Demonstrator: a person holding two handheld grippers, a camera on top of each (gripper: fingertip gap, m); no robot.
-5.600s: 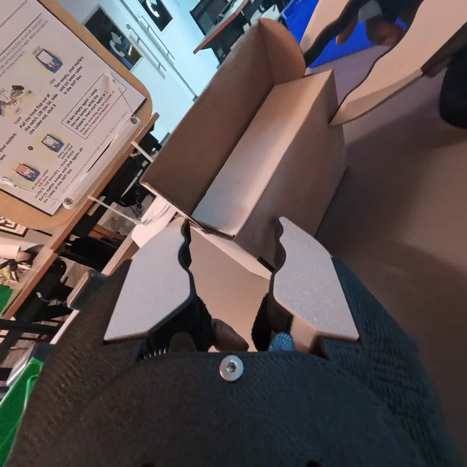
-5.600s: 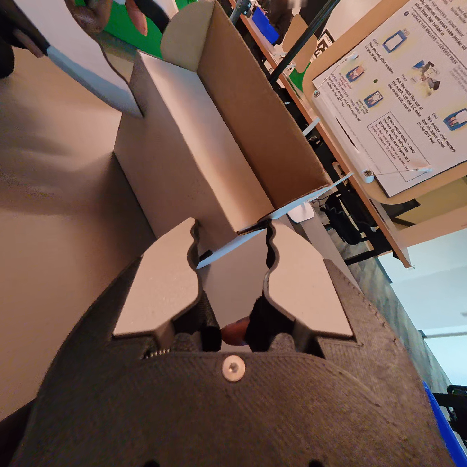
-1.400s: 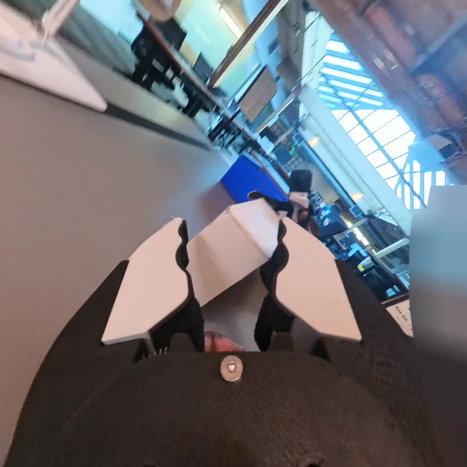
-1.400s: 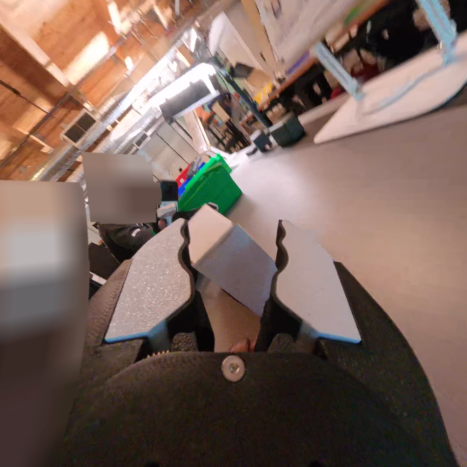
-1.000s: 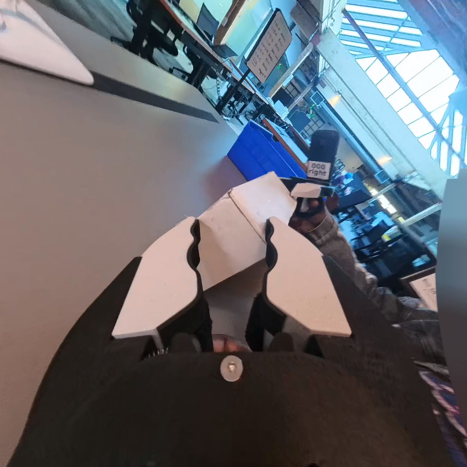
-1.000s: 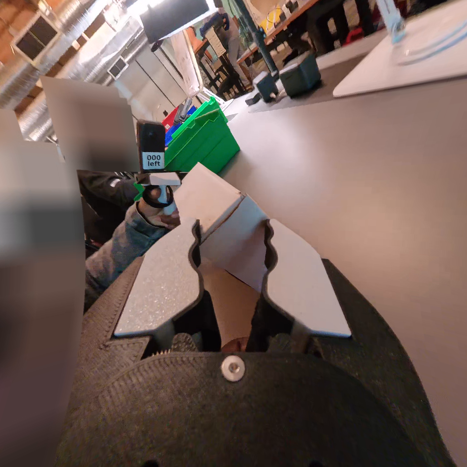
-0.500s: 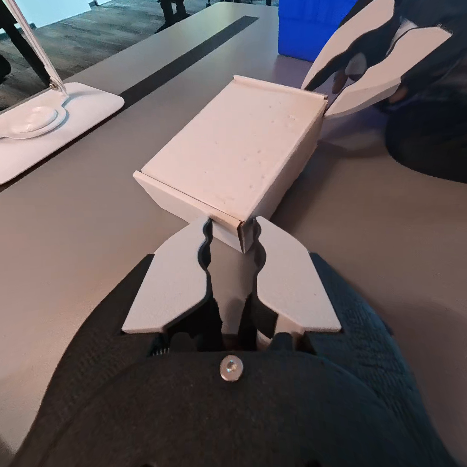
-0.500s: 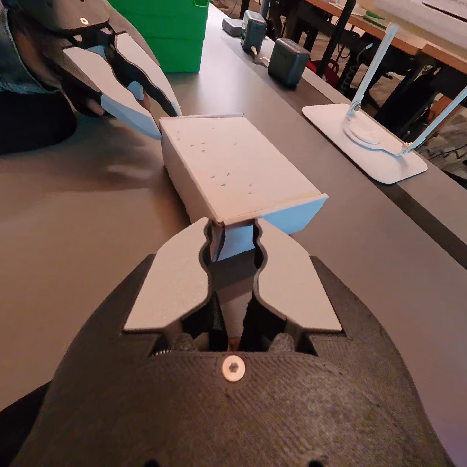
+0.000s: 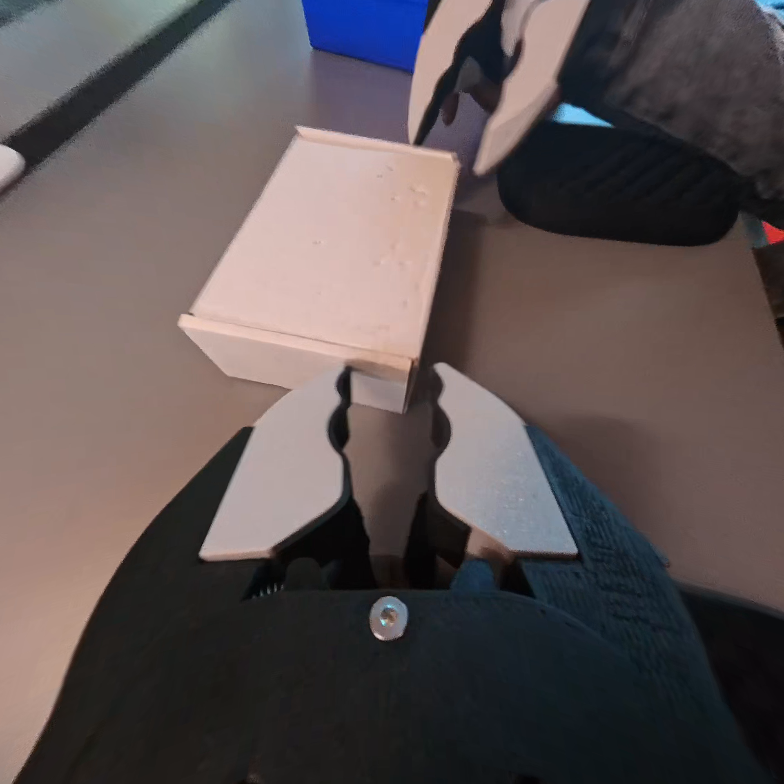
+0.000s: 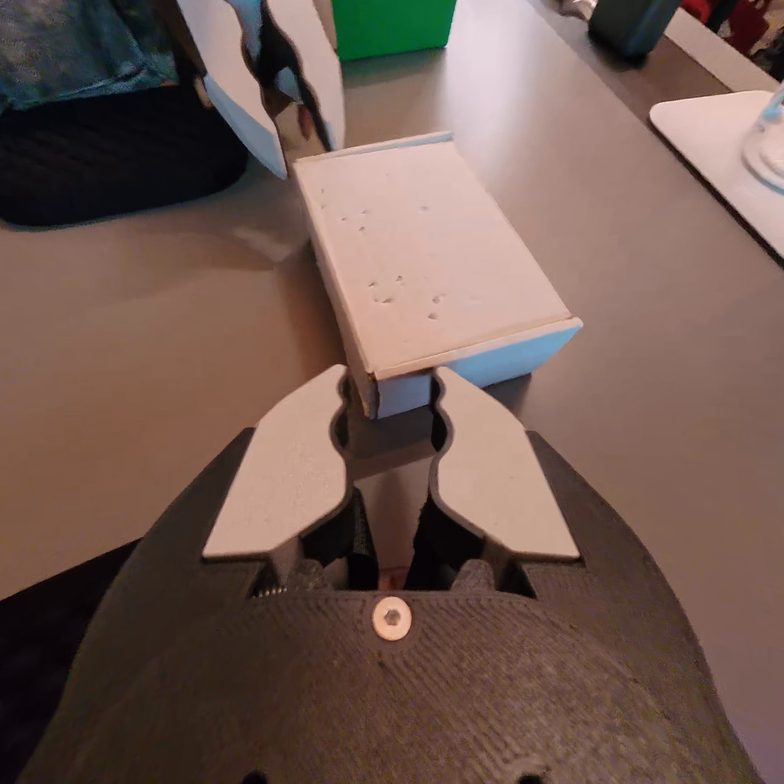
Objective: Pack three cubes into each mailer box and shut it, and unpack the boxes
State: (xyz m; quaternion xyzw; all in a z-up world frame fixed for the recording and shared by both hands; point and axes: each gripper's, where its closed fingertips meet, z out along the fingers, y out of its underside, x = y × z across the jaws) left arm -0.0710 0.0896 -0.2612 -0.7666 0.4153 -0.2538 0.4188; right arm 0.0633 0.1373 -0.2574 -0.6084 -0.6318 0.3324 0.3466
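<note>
1. Over on the left side, the left claw (image 9: 388, 382) is seen hovering low over the grey desk (image 9: 106, 254), with its jaws spread apart and nothing clamped between them. One corner of the mailer box (image 9: 335, 263) sits right at the gap between the tips; whether it's actually touched can't be told.
2. In the middle, the white mailer box is lying flat on the desk with its lid shut. Little dents are scattered over the top. A flap edge is seen sticking out slightly along one short end.
3. On the right side, the right claw (image 10: 388, 384) is lined up at the opposite end of the box (image 10: 420, 263), also parted, also gripping nothing, with the near corner sitting at the gap between its tips.
4. Each claw is picked up in the other's camera too, at the far end of the box, tips pointed down by the far corner.
5. Background stuff: a blue bin (image 9: 365, 29) is spotted behind the box in the left wrist view, a green bin (image 10: 392, 25) in the right wrist view, plus a white stand base (image 10: 721, 161) off at the desk's edge. A grey sleeve (image 9: 687, 85) is visible behind the far claw.
</note>
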